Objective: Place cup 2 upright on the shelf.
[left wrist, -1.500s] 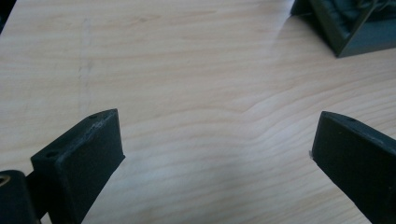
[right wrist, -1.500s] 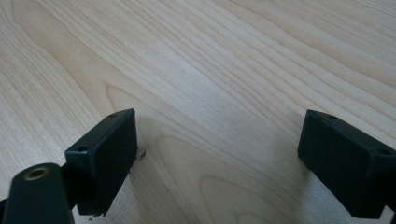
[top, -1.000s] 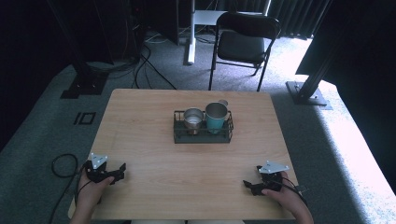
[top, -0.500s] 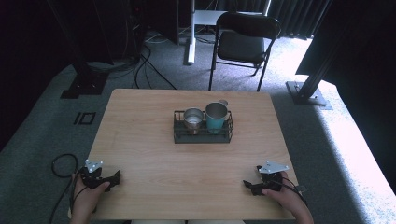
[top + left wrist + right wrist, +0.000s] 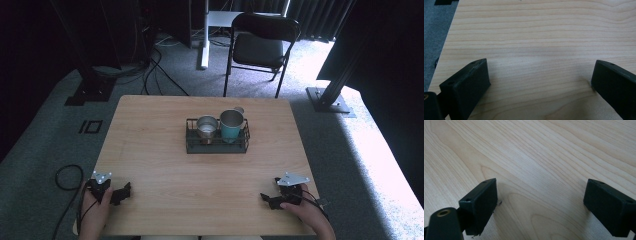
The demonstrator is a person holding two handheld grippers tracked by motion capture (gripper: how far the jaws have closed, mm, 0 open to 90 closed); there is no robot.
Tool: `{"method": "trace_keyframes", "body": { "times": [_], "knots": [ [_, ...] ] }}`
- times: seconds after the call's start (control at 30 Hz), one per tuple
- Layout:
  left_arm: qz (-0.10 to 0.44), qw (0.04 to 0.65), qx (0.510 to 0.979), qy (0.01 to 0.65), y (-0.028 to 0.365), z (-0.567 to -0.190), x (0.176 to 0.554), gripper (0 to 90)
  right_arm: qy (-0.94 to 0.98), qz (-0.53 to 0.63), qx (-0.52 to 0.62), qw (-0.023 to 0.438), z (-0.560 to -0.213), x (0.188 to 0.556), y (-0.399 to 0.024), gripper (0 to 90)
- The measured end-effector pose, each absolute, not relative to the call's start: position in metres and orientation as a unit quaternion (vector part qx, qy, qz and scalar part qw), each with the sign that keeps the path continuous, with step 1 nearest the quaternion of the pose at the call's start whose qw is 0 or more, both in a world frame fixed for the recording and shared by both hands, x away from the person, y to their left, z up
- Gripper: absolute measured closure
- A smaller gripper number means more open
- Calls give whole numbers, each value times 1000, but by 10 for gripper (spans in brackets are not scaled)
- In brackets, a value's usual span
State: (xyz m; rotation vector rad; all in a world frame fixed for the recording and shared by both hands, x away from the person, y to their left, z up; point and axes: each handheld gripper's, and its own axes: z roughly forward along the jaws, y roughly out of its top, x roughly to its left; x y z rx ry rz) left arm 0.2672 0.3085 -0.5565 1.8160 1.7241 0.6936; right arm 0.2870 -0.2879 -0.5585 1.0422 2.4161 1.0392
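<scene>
Grippers resting on pale wooden worktop [image 5: 165, 165], left gripper [image 5: 122, 192] and right gripper [image 5: 266, 200] both spread wide, grasping nothing. Black wire basket [image 5: 217, 146] with metal cup [image 5: 206, 126] and teal cup [image 5: 231, 125] at centre, well apart.

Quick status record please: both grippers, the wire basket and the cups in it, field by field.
left gripper: open, near-left table edge, holds nothing
right gripper: open, near-right table edge, holds nothing
wire basket: black, mid-table, apart from both grippers
steel cup: upright, basket's left side
teal cup: upright, basket's right side
table: light wood
</scene>
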Motion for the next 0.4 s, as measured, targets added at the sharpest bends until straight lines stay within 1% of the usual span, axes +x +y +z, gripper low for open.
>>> {"method": "trace_keyframes", "body": {
  "times": [0.4],
  "knots": [
    [256,267,674,639,308,-557,269,3,843,363,364,156,-559,287,-288,114]
  ]
}}
